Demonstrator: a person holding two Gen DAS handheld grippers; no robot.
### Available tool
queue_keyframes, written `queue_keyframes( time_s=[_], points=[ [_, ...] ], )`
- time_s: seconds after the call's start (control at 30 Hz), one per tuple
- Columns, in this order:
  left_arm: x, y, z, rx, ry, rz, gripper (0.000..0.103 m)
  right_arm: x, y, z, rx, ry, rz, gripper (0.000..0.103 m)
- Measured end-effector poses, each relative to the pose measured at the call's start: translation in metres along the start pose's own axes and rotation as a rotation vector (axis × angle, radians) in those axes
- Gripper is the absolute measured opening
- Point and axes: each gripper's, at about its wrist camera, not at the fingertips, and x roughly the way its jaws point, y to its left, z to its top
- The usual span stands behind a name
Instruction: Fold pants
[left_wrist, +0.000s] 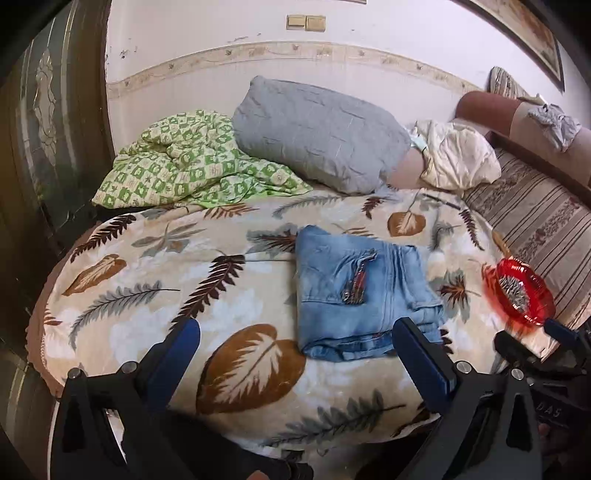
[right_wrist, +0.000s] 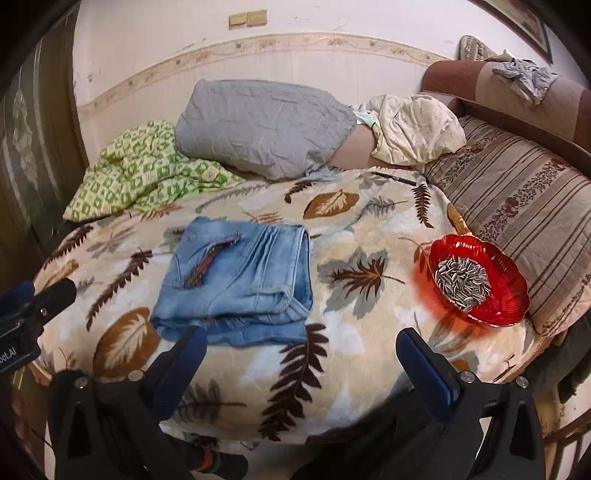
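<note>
bed (left_wrist: 155, 295): covered by a leaf-print blanket; fills most of both views
pillow (left_wrist: 317, 133): grey; far side, against the wall
quilt (left_wrist: 184, 162): green check, crumpled; far left, beside the pillow
pants (left_wrist: 362, 291): light blue denim, folded into a compact stack; flat on the blanket, centre, near edge
bowl (right_wrist: 480, 280): red glass, holds seeds; right of the pants, well apart
left gripper (left_wrist: 295, 354): jaws wide, holding nothing; just near of the pants
right gripper (right_wrist: 301, 358): jaws wide, holding nothing; near-right of the pants
</note>
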Motion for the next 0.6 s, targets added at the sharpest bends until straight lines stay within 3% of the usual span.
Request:
queue_keyframes(
  time_s=[0.6],
  points=[
    [-0.0007, 0.0016, -0.0019, -0.008, 0.018, 0.004, 0.103, -0.0005, -0.0001, 0.0047, -0.006, -0.011, -0.004, 0.103]
  ],
)
